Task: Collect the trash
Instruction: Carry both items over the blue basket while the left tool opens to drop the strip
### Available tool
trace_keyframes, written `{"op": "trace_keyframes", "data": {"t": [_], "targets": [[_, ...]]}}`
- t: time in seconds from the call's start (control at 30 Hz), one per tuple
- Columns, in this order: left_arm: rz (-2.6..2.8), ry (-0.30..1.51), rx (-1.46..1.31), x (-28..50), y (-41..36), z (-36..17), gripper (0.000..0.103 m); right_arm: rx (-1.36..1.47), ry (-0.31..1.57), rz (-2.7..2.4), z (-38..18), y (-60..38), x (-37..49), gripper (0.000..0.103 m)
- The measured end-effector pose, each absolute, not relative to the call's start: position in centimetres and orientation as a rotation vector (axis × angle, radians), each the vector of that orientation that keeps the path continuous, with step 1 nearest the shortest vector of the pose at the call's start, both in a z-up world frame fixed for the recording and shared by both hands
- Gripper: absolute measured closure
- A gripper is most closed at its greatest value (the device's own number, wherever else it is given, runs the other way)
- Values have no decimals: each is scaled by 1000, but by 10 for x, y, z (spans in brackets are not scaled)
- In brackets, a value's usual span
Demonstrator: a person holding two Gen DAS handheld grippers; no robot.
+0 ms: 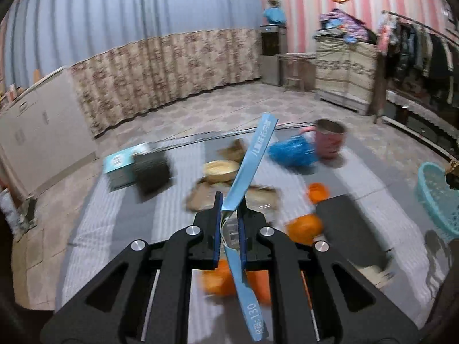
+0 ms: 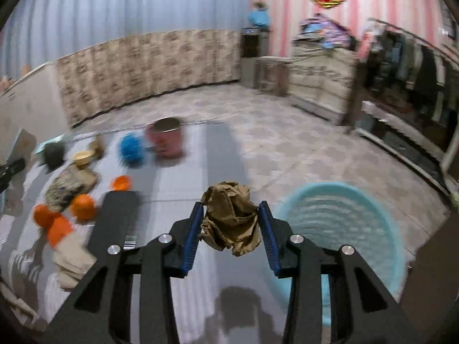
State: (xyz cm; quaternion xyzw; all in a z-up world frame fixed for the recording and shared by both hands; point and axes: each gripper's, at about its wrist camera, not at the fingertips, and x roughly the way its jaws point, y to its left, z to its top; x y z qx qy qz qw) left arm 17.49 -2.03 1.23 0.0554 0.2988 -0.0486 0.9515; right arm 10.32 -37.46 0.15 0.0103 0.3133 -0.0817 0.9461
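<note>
The striped surface runs wide ahead of both pairs of fingers; its far edge lies beyond the pink tin, with bare floor past it. The teal basket sits just right of the right gripper, at the surface's right side, and the stretch of surface ahead of those fingers is open. In the left wrist view only the basket's rim shows, far to the right.

The left view alone shows a teal box ahead-left of the fingers. Oranges lie right of and below the left gripper; in the right view they sit far left. A dark flat slab lies right of them. A blue fuzzy thing touches the tin.

The right fingers grasp a crumpled brown paper wad, pads pressing its sides. The left fingers are clenched on a blue paper strip, which sticks up ahead and trails back under them; its lower end reads "130", and the characters higher up are too blurred to tell.
</note>
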Motion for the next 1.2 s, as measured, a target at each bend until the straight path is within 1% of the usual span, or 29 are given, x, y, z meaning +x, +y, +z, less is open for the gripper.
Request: {"op": "trace_keyframes", "data": {"t": [0.13,0.27,0.5,0.67,0.83,1.03,1.07,1.1,1.13,1.17,1.2], "targets": [[-205,575,125,171,-82,23,95,13,605,-303,5,-425,84,63],[-327,551,147,164,-154,27,95,63,604,-412,-9,-472,73,63],[-532,534,182,145,-274,9,95,191,612,-501,-23,-529,63,63],[-611,597,166,149,-325,-13,95,213,635,-556,-37,-546,64,63],[-653,585,216,149,-366,-19,94,264,588,-563,-36,-560,56,63],[-689,580,259,155,-407,-24,93,306,588,-555,-45,-571,56,63],[-690,583,269,157,-412,-25,85,308,588,-552,-45,-570,56,63],[-686,588,275,163,-416,-25,69,309,588,-551,-46,-571,57,63],[-671,587,274,166,-416,-25,61,310,587,-546,-46,-571,58,63],[-661,581,269,167,-415,-24,49,311,587,-540,-46,-571,58,63],[-651,574,265,168,-413,-23,43,308,588,-534,-47,-570,59,63]]}}
